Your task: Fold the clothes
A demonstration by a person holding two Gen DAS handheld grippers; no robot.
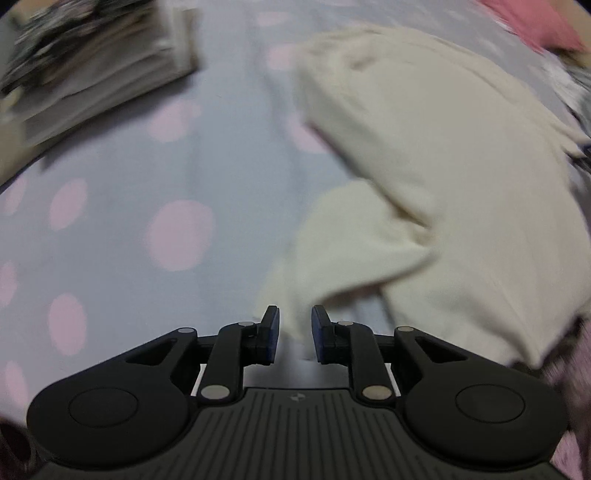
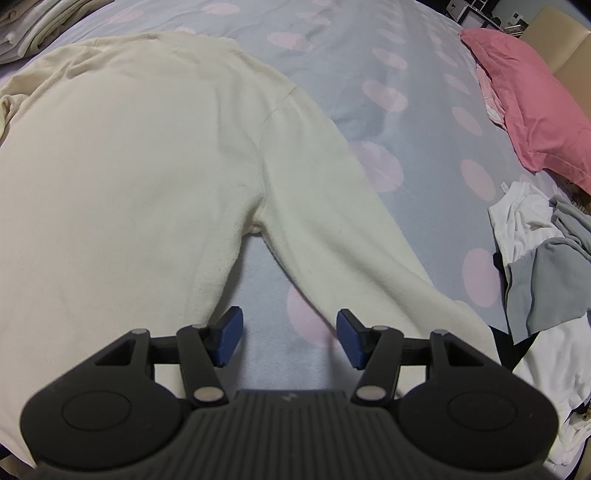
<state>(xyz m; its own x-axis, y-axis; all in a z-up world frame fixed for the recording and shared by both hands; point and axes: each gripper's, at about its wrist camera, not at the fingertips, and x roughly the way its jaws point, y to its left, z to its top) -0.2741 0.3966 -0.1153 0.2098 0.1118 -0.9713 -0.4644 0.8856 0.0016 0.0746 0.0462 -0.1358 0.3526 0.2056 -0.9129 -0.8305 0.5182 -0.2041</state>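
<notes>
Lying flat on bed (image 2: 424,122): cream sweater (image 2: 129,166), sleeve (image 2: 332,229) running toward frame's lower right; right hand-held gripper (image 2: 289,339) nearer, released; left hand-held gripper (image 1: 295,334) released, by other sleeve

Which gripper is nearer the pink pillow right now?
Right. The right gripper has the pink pillow ahead to its right; the left gripper sees only its corner, far off.

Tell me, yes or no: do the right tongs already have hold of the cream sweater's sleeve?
No. The right tongs stand open over bare dotted sheet, the sleeve beside them, ungripped.
</notes>
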